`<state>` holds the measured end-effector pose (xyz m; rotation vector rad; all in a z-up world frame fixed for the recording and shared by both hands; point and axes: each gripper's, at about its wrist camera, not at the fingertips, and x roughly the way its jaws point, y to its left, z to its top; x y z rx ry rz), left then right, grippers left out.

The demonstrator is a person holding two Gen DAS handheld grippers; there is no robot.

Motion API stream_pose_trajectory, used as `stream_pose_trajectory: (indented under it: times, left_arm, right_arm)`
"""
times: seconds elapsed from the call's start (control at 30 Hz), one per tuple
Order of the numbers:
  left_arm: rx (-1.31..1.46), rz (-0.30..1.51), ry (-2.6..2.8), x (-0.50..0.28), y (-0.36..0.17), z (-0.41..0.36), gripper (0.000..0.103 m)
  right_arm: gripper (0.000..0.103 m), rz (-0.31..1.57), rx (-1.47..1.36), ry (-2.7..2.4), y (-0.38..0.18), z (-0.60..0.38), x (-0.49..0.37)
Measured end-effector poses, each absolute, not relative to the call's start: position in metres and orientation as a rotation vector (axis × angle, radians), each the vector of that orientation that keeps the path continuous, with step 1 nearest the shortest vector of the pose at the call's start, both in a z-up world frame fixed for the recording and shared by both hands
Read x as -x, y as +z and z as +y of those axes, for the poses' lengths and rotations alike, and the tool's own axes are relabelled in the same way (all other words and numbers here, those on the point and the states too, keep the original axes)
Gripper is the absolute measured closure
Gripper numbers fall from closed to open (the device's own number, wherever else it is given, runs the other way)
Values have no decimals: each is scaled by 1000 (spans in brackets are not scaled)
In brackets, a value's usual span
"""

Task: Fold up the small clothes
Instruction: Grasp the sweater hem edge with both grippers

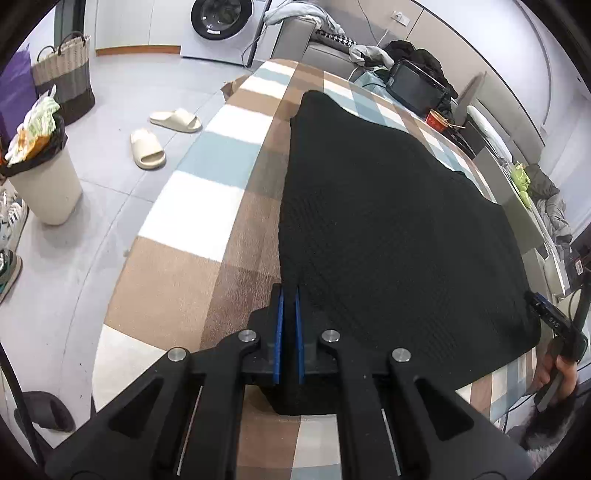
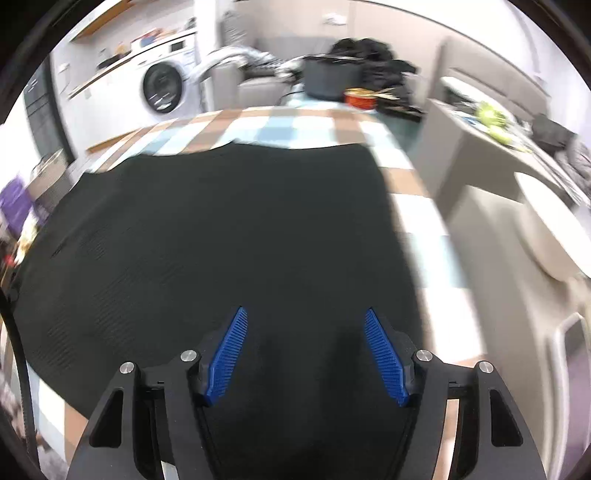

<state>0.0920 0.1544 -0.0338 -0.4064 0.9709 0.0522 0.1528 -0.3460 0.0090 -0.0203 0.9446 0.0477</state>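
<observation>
Your left hand-held gripper (image 1: 289,295) is clenched on the near-left edge of the black knit garment (image 1: 388,221), which lies spread flat over the checked blanket (image 1: 207,158). Your right hand-held gripper (image 2: 306,314), lower centre, hangs released above the cloth.

My view: pale grey tiled floor (image 1: 110,192), front-loading white washing machine (image 1: 221,26) against far wall, grey sofa (image 1: 306,40) heaped with clothes, cream plastic bin (image 1: 48,192), two cream slide sandals (image 1: 162,133), woven two-tone basket (image 1: 66,74). Bright, even light.
</observation>
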Motion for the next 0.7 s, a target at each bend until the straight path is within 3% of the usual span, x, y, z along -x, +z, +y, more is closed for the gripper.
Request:
stream_pose_trajectory:
  times: [0.27,0.37,0.43,0.5,0.6,0.7]
  left_arm:
    - [400,985,36,-103,-41,150,100]
    - [403,981,41,-103,-42,150,100]
    - [410,977,42,-103,-43,150,100]
    - [411,974,44,-104,-44,150,100]
    - [411,972,48,-104,-44,149,100]
    - [416,971,51,-106,-46,150,100]
  right_arm:
    - [35,1000,-83,-77,0,-396,-135]
    - [41,1001,-115,-49,-7,-398,-135]
    - [66,993,-133,-7,-8,-395,-134]
    - [85,988,-157,46,-6,-392,-135]
    - [94,966,-131,54,-2,-386,-136]
    - [96,950,-100,38,-2,-382,-136]
